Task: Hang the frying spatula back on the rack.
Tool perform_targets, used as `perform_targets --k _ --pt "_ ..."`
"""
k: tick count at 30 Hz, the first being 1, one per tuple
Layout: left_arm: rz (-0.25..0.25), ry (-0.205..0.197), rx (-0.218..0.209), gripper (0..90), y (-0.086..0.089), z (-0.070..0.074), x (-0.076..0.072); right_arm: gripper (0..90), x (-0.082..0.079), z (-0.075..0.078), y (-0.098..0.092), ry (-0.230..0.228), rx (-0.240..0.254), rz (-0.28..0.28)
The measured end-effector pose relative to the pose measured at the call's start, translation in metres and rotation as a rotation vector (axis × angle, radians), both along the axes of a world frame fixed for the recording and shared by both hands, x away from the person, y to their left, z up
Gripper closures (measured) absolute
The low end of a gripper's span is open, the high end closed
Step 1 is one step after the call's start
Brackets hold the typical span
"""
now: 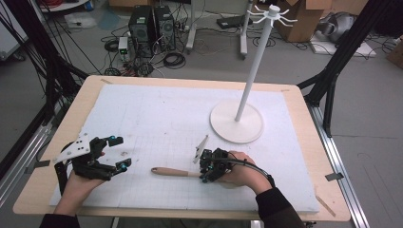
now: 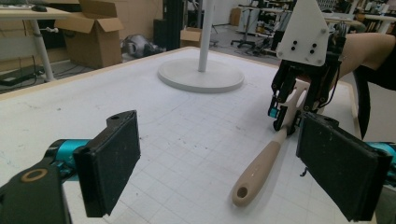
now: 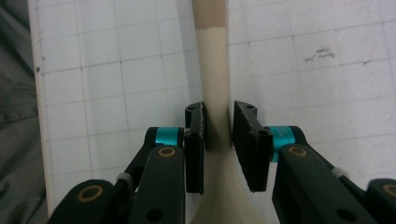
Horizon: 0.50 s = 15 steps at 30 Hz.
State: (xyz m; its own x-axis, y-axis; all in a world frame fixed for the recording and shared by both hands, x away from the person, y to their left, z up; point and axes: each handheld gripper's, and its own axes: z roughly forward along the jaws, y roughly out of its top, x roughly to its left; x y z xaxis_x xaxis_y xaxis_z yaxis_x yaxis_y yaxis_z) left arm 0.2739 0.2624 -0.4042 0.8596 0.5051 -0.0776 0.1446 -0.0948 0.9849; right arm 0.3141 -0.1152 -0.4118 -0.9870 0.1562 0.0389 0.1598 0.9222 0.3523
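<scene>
Two tongs work over one counter (image 1: 294, 102) covered by a white gridded mat (image 1: 157, 114). Far left in the high view, the left tongs (image 1: 119, 152) sit in the person's left hand (image 1: 78, 183) near the counter's front left corner, with a grey three-cornered plate (image 1: 73, 148) on top; they are spread wide with nothing between, and in the left gripper view both black pads (image 2: 116, 161) stand well apart over bare mat. Moving right, a spatula (image 1: 173, 172) lies flat on the mat near the front edge, its beige handle pointing left with a hole at the free end (image 2: 242, 192) and its paler neck running right. The right tongs (image 1: 205, 168), held by the person's right hand (image 1: 244, 172), are clamped on the spatula's neck; in the right gripper view the pads (image 3: 195, 140) press both sides of the pale neck (image 3: 215, 93) just where it widens toward the blade. The spatula still rests on the mat, roughly between the two hands, closer to the right one. Further right and back, a white stand (image 1: 236, 124) with a round base, upright pole and hooks at the top sits on the mat, well apart from the spatula. A dark sleeve (image 1: 278, 206) covers the right forearm.
</scene>
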Motion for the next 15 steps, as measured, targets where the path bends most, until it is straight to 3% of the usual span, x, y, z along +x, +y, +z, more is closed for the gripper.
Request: perform_targets --k 9,15 --pt "-0.01 0.006 0.006 14.0 -0.0026 -0.0009 0.0009 76.5 0.0008 0.0012 0.0045 0.003 -0.03 0.026" --pt "-0.01 0.002 0.004 14.1 -0.0019 0.0 0.0004 77.8 -0.0036 0.0014 0.0036 -0.03 -0.023 0.033"
